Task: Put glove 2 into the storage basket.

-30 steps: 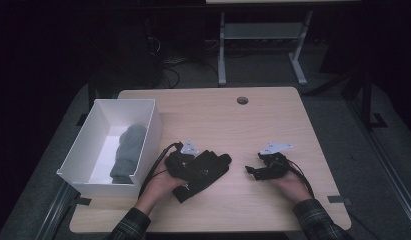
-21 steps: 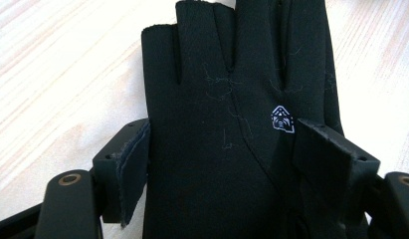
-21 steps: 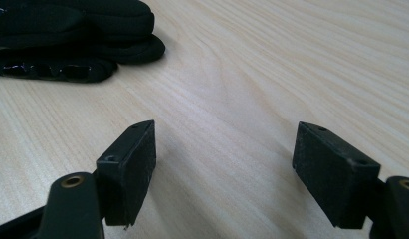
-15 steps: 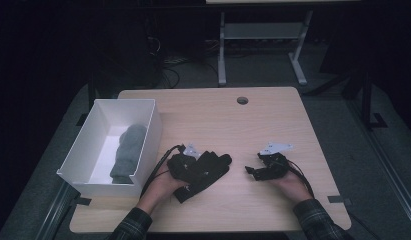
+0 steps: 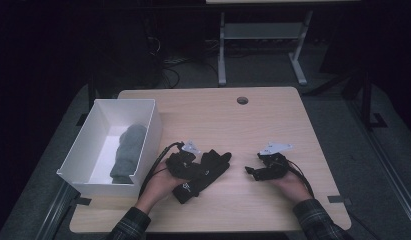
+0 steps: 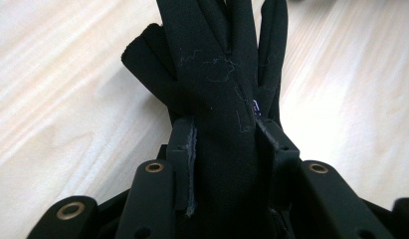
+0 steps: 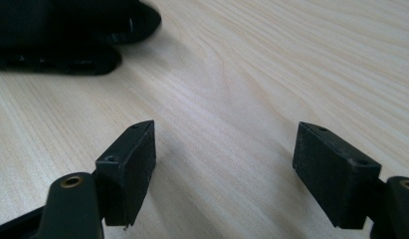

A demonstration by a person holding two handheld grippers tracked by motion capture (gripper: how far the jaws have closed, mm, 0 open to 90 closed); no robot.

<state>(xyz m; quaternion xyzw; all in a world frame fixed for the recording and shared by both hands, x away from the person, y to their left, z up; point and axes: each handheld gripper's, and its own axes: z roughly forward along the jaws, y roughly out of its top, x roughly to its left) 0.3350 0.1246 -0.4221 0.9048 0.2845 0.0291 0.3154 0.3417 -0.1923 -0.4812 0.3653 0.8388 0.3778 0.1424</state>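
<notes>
Here, from the high view: a pale wooden table (image 5: 273,125) with a round cable hole (image 5: 242,100) near its far edge, and a white open-topped rectangular box (image 5: 145,137) at the left, holding a grey folded fabric bundle (image 5: 128,152). Near the front edge, left of middle, a black fabric glove (image 5: 205,172) lying flat on the wood, fingers pointing up and right; a small white mark printed near its cuff, too small to read. Over the glove's cuff end, the left gripper (image 5: 185,167), held in the left hand (image 5: 155,185). Well apart to the right, the right gripper (image 5: 252,171) low over bare wood in the right hand (image 5: 288,182), pointing toward the glove.

Next, the left gripper view: jaws just closed in, pads (image 6: 184,159) now pressing both sides of a bunched ridge of the glove (image 6: 217,74), with loose pale threads on the cloth and the glove fingers fanned out beyond onto the table (image 6: 57,74).

Lastly, the right gripper view: jaws wide apart, nothing between them but bare table (image 7: 252,74); black glove fingertips (image 7: 67,40) lying at upper left, clear of the pads (image 7: 130,164). No readable writing in either gripper view.
</notes>
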